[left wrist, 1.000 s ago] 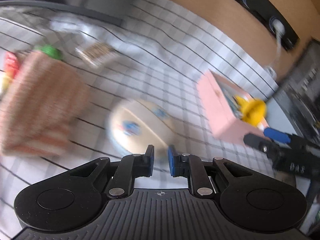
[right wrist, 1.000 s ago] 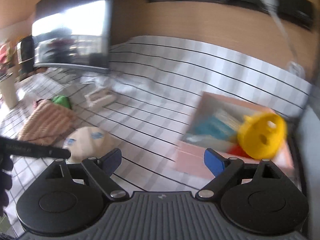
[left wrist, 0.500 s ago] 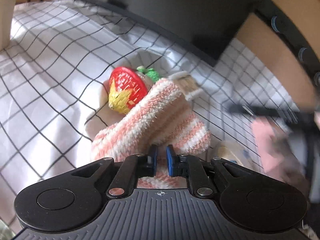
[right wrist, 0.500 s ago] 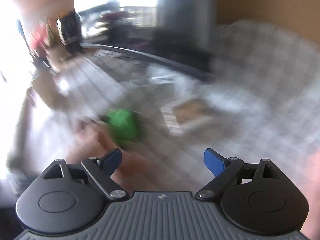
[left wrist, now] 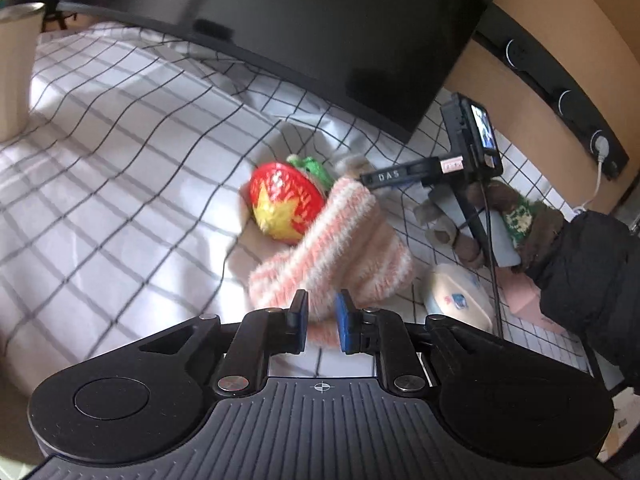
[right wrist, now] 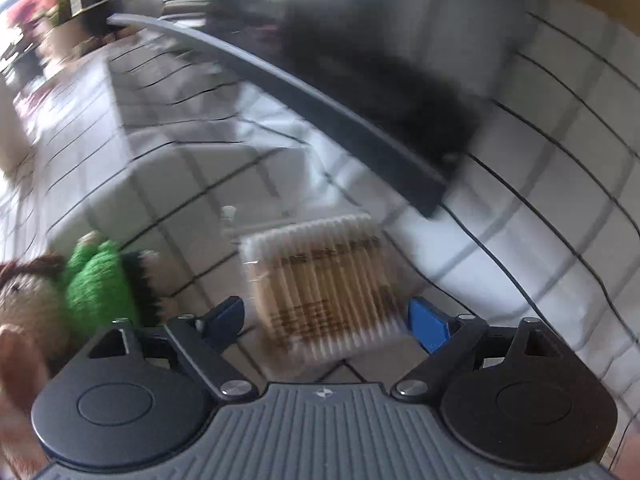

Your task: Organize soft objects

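Left gripper [left wrist: 322,322] is sitting low over the white black-grid tablecloth [left wrist: 120,184], jaws nearly together with the near edge of the fuzzy pink-and-white striped knit piece [left wrist: 340,256] showing in the narrow gap. Whether the pads are really pinching it I cannot tell; probably lining up on that loose edge because it is the easiest bit of soft fabric to nip.

Red plush strawberry with a yellow star patch and green crochet top [left wrist: 286,204] is lying touching the far side of the knit piece, half tucked against it, so dragging the knit likely rolls it.

A cream round soft pouch with small blue prints [left wrist: 456,300] is resting just beside the knit on the other side, next to a pink box [left wrist: 524,300] mostly hidden by the person's dark sleeve [left wrist: 592,280].

Right gripper [right wrist: 326,320] is angling down over a clear flat pack of wooden cotton swabs [right wrist: 324,284]; jaws are wide and closing, pack lying between them but pads not touching it. The wide stance fits the pack's width. View is blurred.

Green crochet bit [right wrist: 96,284] is lying just off the right gripper's left finger, clear of the grasp.

A dark monitor [left wrist: 280,20] is standing behind everything.
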Action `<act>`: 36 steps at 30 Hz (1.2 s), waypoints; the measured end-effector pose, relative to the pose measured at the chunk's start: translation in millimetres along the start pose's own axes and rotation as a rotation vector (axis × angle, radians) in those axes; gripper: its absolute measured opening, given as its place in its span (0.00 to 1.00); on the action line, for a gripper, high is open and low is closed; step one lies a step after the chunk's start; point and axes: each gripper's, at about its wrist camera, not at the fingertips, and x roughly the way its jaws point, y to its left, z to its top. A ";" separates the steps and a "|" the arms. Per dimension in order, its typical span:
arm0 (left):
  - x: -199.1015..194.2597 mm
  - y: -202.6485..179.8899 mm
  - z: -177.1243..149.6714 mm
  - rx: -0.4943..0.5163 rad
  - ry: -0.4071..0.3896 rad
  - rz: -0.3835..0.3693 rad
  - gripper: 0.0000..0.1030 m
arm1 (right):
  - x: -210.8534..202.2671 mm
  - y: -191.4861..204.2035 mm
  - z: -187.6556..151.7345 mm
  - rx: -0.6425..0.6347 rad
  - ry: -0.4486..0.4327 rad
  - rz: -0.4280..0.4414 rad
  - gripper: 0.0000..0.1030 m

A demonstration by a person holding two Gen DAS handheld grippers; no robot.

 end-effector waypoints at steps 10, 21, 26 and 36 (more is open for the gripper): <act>50.2 -1.7 33.8 0.062 0.025 0.013 0.18 | -148.5 -4.8 -109.1 0.039 -0.114 -0.061 0.37; 82.9 -67.0 7.1 0.178 0.129 -0.118 0.41 | -226.1 -7.2 -215.3 0.056 -0.112 -0.125 0.76; 101.9 -84.5 14.1 0.197 0.127 -0.071 0.42 | -223.3 5.6 -209.9 0.088 -0.150 -0.115 0.82; 144.8 -109.1 26.1 0.339 0.132 -0.001 0.46 | -214.5 11.6 -206.2 0.112 -0.153 -0.130 0.82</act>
